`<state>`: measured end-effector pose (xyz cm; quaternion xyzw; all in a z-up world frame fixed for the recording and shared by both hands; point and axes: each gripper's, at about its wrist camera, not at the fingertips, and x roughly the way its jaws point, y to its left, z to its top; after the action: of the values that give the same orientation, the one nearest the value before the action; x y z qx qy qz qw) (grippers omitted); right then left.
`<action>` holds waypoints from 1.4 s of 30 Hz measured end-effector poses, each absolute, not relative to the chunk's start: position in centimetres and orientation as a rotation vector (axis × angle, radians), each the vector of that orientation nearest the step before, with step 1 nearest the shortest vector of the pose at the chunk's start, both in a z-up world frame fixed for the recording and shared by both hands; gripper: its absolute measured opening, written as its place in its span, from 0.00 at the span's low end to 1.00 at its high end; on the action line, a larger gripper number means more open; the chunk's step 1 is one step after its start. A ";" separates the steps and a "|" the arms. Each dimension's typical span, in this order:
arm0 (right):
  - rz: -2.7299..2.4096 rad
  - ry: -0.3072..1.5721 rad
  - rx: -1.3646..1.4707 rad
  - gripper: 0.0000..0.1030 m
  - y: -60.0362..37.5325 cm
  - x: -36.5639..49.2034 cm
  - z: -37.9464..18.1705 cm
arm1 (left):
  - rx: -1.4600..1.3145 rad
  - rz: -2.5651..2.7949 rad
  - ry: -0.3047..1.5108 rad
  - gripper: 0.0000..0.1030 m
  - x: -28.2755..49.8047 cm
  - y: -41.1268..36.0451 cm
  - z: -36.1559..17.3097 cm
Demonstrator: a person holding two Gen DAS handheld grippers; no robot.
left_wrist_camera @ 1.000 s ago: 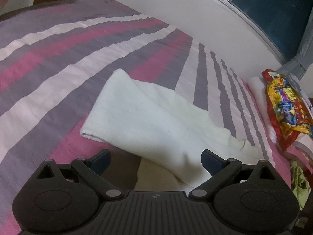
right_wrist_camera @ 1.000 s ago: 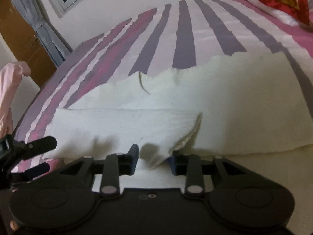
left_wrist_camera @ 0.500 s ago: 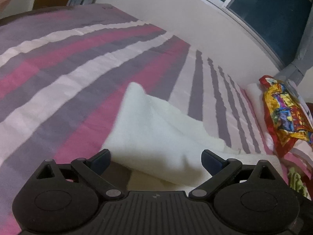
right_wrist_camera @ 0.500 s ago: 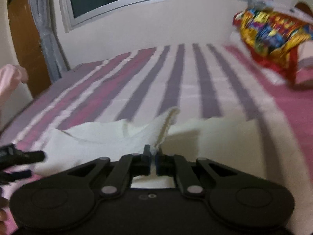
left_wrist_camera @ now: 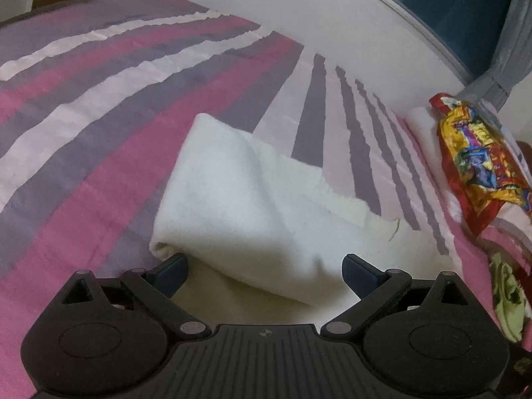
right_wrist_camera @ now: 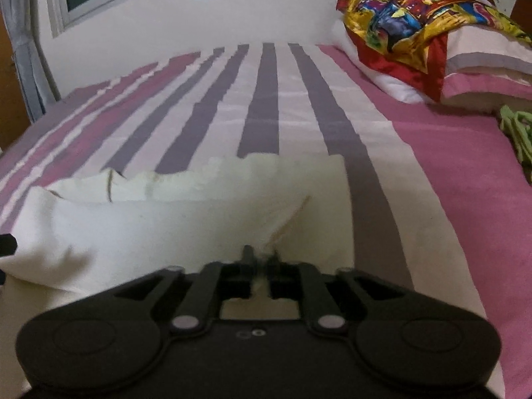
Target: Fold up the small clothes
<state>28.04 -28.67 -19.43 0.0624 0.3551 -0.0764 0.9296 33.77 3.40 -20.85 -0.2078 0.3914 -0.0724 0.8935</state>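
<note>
A cream-white cloth (left_wrist_camera: 239,206) lies partly folded on the striped bed. In the left wrist view my left gripper (left_wrist_camera: 264,271) is open, its blue-padded fingers on either side of the cloth's near folded edge, not gripping it. In the right wrist view the cloth (right_wrist_camera: 159,219) spreads in front of my right gripper (right_wrist_camera: 261,259), which is shut on a corner of it and pulls a crease up into the fabric. The left gripper's tip (right_wrist_camera: 6,244) shows at the left edge of that view.
The bed has a pink, purple and white striped sheet (left_wrist_camera: 99,106). A pillow with a bright red and yellow cloth (right_wrist_camera: 415,23) lies at the head, also seen in the left wrist view (left_wrist_camera: 478,163). A green garment (right_wrist_camera: 517,133) lies at the right. A white wall (left_wrist_camera: 299,10) borders the far side.
My right gripper closed on the cloth's corner and carried it over to the right, doubling the cloth. My left gripper stayed open and shifted slightly along the fold.
</note>
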 end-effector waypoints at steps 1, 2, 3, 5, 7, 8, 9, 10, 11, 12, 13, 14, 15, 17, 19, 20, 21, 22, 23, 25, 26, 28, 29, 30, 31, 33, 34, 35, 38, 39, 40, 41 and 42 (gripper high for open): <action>-0.167 0.730 0.132 0.33 -28.8 28.0 -19.5 | -0.434 -0.152 0.803 0.95 33.6 3.5 -20.7; -0.178 0.716 0.150 0.33 -29.3 27.8 -19.2 | -0.434 -0.148 0.788 0.95 33.5 3.6 -20.5; -0.189 0.695 0.169 0.32 -29.7 27.3 -18.9 | -0.430 -0.141 0.768 0.95 33.2 3.6 -20.2; -0.215 0.653 0.192 0.30 -30.4 26.5 -18.1 | -0.430 -0.140 0.740 0.95 33.1 3.7 -19.8; -0.228 0.600 0.199 0.30 -30.3 25.8 -17.1 | -0.410 -0.152 0.757 0.95 33.5 3.1 -19.9; -0.206 0.597 0.197 0.30 -30.0 25.8 -16.9 | -0.400 -0.157 0.771 0.95 33.7 2.8 -20.2; -0.169 0.612 0.192 0.30 -29.4 26.1 -16.9 | -0.390 -0.160 0.795 0.95 33.9 2.5 -20.7; -0.134 0.634 0.184 0.29 -28.7 26.3 -17.1 | -0.385 -0.162 0.822 0.95 34.0 2.3 -21.2; -0.108 0.659 0.179 0.29 -28.1 26.6 -17.4 | -0.388 -0.149 0.850 0.95 34.0 2.4 -21.8; -0.095 0.685 0.177 0.29 -27.7 26.8 -18.0 | -0.394 -0.138 0.859 0.95 33.8 2.6 -22.3; -0.088 0.718 0.174 0.29 -27.5 27.0 -18.6 | -0.377 -0.147 0.849 0.95 33.3 2.8 -22.5; -0.086 0.750 0.170 0.29 -27.4 27.1 -19.3 | -0.339 -0.152 0.846 0.95 33.0 2.7 -22.6; -0.090 0.772 0.162 0.29 -27.5 27.2 -19.9 | -0.311 -0.155 0.845 0.95 32.8 2.7 -22.6; -0.105 0.778 0.152 0.28 -27.7 27.0 -20.1 | -0.312 -0.151 0.839 0.95 32.1 3.0 -22.2; -0.101 0.753 0.176 0.32 -27.5 26.7 -19.2 | -0.335 -0.147 0.828 0.95 31.4 3.4 -21.8; -0.081 0.732 0.187 0.32 -27.4 26.4 -18.9 | -0.335 -0.146 0.830 0.95 31.4 3.5 -21.8; -0.072 0.724 0.175 0.31 -27.0 26.3 -18.7 | -0.334 -0.140 0.849 0.95 31.5 3.7 -22.2; -0.067 0.729 0.152 0.32 -26.6 26.3 -18.7 | -0.339 -0.136 0.866 0.95 31.7 3.9 -22.6; -0.070 0.754 0.131 0.32 -26.4 26.6 -19.2 | -0.339 -0.140 0.864 0.95 31.6 3.9 -22.8; -0.098 0.798 0.149 0.31 -27.1 27.2 -20.1 | -0.329 -0.133 0.862 0.95 31.4 3.9 -22.4; -0.101 0.793 0.172 0.31 -27.4 27.3 -20.1 | -0.340 -0.133 0.854 0.95 31.2 4.0 -22.1; -0.092 0.767 0.195 0.33 -27.4 26.7 -19.3 | -0.341 -0.147 0.829 0.95 30.7 3.8 -21.3; -0.085 0.751 0.189 0.33 -27.2 26.4 -19.0 | -0.325 -0.149 0.825 0.95 30.6 3.7 -21.3; -0.082 0.745 0.183 0.33 -27.0 26.2 -18.8 | -0.305 -0.142 0.843 0.95 30.7 3.5 -21.7; -0.077 0.746 0.183 0.34 -26.9 26.0 -18.7 | -0.295 -0.132 0.880 0.95 30.9 3.4 -22.4; -0.082 0.793 0.178 0.36 -26.8 26.0 -19.5 | -0.255 -0.138 0.880 0.95 30.6 3.2 -22.8; -0.096 0.829 0.172 0.36 -26.8 26.1 -20.1 | -0.234 -0.141 0.884 0.95 30.4 3.0 -22.8; -0.095 0.824 0.179 0.36 -26.8 25.8 -20.1 | -0.235 -0.142 0.887 0.95 30.1 3.0 -22.6; -0.077 0.799 0.206 0.38 -26.9 24.5 -19.3 | -0.274 -0.137 0.898 0.95 29.2 3.6 -22.1; -0.070 0.788 0.206 0.38 -26.7 24.0 -19.0 | -0.280 -0.135 0.898 0.95 28.8 3.8 -21.9; -0.061 0.775 0.204 0.39 -26.5 23.4 -18.7 | -0.288 -0.133 0.898 0.95 28.4 3.9 -21.7; -0.049 0.766 0.200 0.42 -26.3 22.8 -18.5 | -0.292 -0.134 0.898 0.95 27.9 3.9 -21.5; -0.040 0.765 0.193 0.43 -26.0 22.1 -18.4 | -0.284 -0.138 0.901 0.95 27.4 3.8 -21.3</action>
<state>22.11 -26.01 -18.37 0.0939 0.3725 -0.0196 0.9231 27.43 3.84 -21.33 -0.1369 0.4337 -0.0664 0.8881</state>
